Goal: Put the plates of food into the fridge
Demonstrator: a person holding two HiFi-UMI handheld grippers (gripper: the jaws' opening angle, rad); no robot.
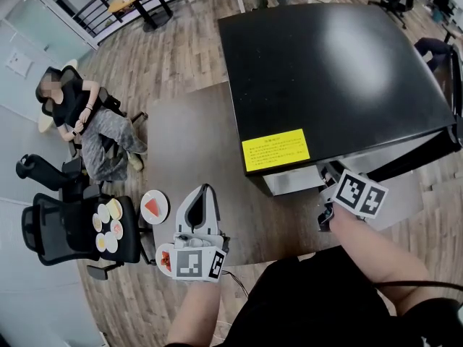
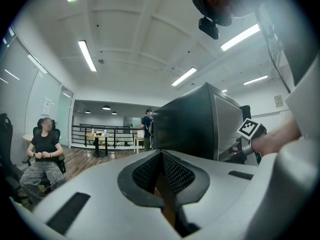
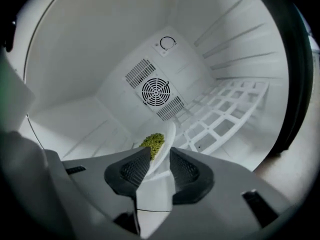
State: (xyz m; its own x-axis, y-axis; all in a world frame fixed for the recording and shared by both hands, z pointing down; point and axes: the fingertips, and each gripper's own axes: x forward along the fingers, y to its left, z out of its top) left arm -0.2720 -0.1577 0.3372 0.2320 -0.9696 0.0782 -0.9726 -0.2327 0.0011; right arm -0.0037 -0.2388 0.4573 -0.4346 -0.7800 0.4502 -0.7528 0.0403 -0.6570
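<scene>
The black fridge [image 1: 333, 71] stands on a low table [image 1: 188, 143]. My right gripper [image 1: 327, 173] reaches in at its front edge. In the right gripper view a white plate [image 3: 168, 133] of green food [image 3: 152, 143] sits inside the white fridge interior [image 3: 100, 59], its rim between the jaws of my right gripper [image 3: 160, 153]. The jaws stand apart, with a gap on the right side. My left gripper [image 1: 205, 188] is shut and holds nothing, hovering level at the table's near edge. More plates of food [image 1: 107, 226] rest on a black chair, and one with a red slice [image 1: 154, 207] is beside it.
A wire shelf [image 3: 225, 109] lines the fridge's right side and a fan grille [image 3: 155, 91] is on its back wall. Another plate with red food [image 1: 165, 259] shows under my left hand. A person [image 1: 87, 121] sits at the far left. Wooden floor surrounds the table.
</scene>
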